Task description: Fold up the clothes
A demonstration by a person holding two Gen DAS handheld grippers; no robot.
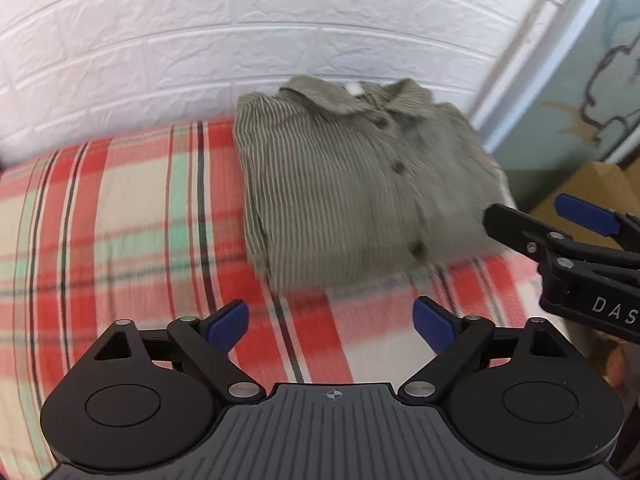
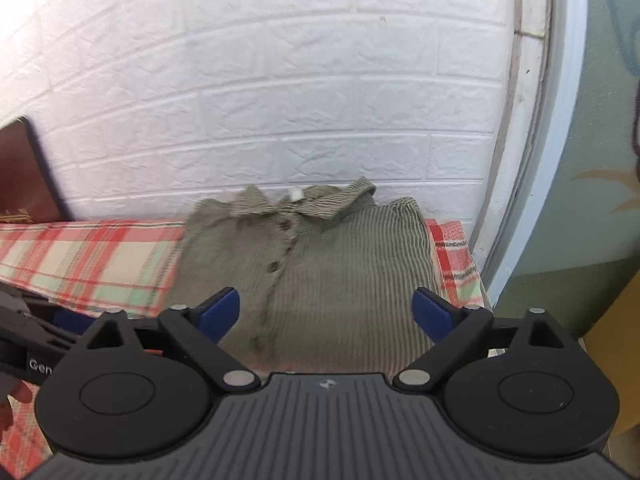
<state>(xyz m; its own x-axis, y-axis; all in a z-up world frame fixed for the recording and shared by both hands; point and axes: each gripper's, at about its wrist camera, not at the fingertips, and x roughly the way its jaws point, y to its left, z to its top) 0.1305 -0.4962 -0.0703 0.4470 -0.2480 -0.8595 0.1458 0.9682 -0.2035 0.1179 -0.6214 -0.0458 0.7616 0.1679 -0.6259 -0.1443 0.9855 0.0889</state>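
Note:
An olive striped button-up shirt [image 1: 352, 184] lies folded into a neat rectangle on the plaid cloth, collar toward the white wall. My left gripper [image 1: 331, 322] hovers open over the plaid cloth just in front of the shirt's near edge, with nothing between its blue pads. In the right wrist view the same shirt [image 2: 320, 272] fills the middle, and my right gripper [image 2: 326, 312] stands open above its near half, not touching it. The right gripper [image 1: 536, 220] also shows in the left wrist view, to the right of the shirt, open.
A red, cream and green plaid cloth [image 1: 120, 240] covers the surface. A white brick-pattern wall [image 2: 280, 100] rises right behind the shirt. A dark panel [image 2: 24, 172] stands at the left, a pale blue painted wall [image 2: 592, 160] and a cardboard box [image 1: 592, 184] at the right.

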